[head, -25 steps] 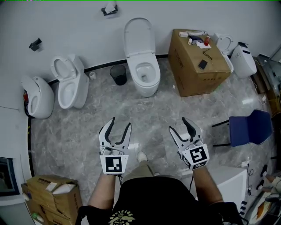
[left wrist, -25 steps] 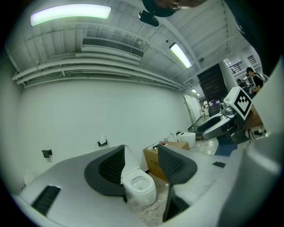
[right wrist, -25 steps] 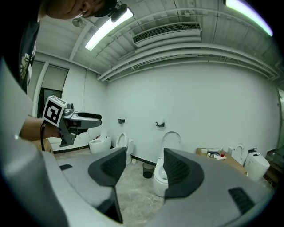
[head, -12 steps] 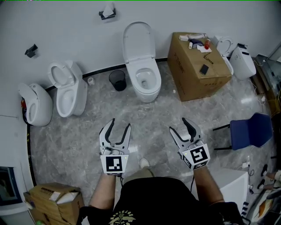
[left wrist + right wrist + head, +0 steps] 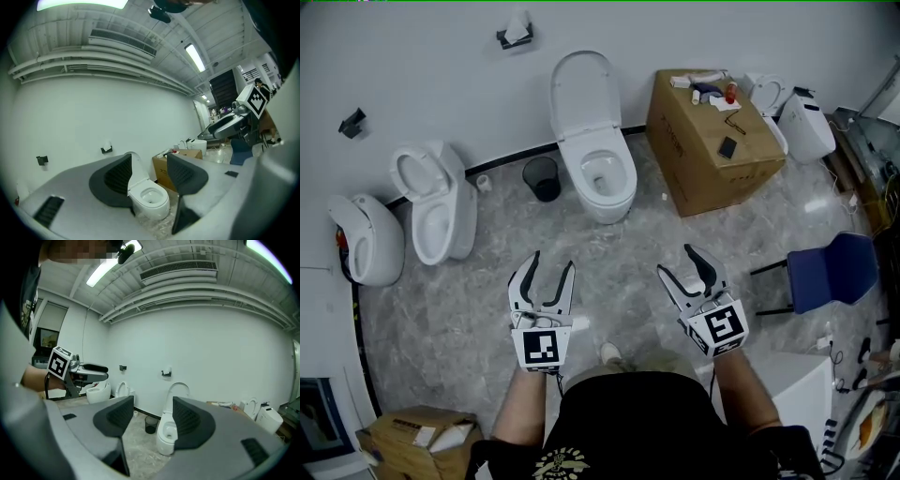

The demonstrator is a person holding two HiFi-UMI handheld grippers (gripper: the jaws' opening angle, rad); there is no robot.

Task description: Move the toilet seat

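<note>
Approach: your step forward has brought the seat nearer, ahead between left gripper and right gripper, both spread wide and empty, still well short of contact.

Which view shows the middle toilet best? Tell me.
Head view: the middle toilet shows whole, lid raised. The left gripper view's jaw covers part of its lid; the right gripper view's jaw hides its right side.
</note>
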